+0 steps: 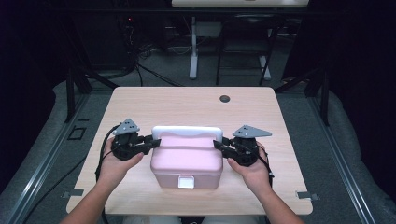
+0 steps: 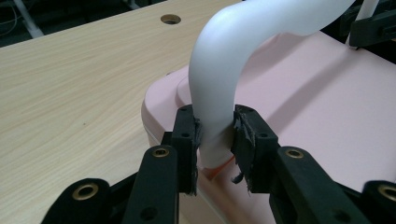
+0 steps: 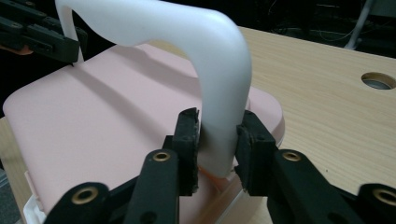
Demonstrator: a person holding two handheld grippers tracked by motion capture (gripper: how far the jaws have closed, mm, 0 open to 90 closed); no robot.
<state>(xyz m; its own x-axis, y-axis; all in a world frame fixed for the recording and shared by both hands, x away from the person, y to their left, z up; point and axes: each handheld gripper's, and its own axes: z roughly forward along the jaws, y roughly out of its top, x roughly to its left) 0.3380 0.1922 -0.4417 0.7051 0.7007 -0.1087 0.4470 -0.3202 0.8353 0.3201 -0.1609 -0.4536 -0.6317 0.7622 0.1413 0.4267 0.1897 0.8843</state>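
Now two tools, left tool [image 1: 155,140] and right tool [image 1: 218,144], each clamp one box's [image 1: 187,161] single white handle [image 1: 187,131].

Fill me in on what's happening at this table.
A person holds a gripper in each hand at a pink box on the wooden table. The left gripper and the right gripper each have their fingers clamped on one end of the box's white handle, which stands raised. The white front latch looks fastened.
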